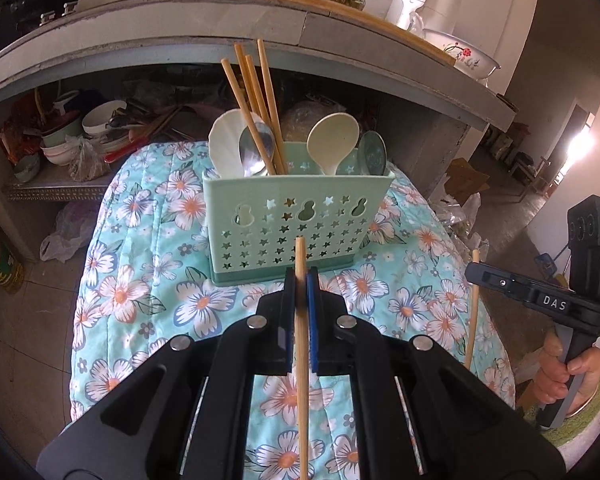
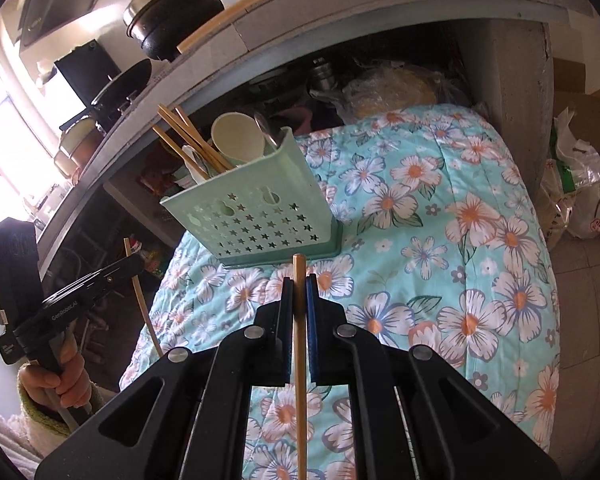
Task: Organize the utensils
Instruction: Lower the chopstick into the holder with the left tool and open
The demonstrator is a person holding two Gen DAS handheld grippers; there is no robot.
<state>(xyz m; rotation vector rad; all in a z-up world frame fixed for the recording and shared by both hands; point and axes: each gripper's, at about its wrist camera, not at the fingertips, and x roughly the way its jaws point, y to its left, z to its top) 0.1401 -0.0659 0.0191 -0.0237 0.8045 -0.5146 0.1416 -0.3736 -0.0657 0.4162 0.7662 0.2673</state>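
A mint green utensil holder [image 1: 296,208] with star cut-outs stands on a floral quilted cloth [image 1: 148,264]; it also shows in the right wrist view [image 2: 256,216]. It holds several wooden chopsticks [image 1: 256,96], a white spoon [image 1: 332,140] and metal spoons. My left gripper [image 1: 300,276] is shut on a wooden chopstick [image 1: 301,360], just in front of the holder. My right gripper [image 2: 299,284] is shut on another wooden chopstick [image 2: 300,360], in front of the holder's right corner. Each gripper shows in the other's view, the right [image 1: 474,270] and the left [image 2: 136,266], chopstick in its jaws.
A grey concrete counter [image 1: 260,36] overhangs the cloth-covered surface, with pots, bottles and a white appliance [image 1: 420,0] on top. Bowls and dishes [image 1: 80,136] crowd the shelf underneath. Plastic bags [image 2: 580,184] lie on the floor to the right.
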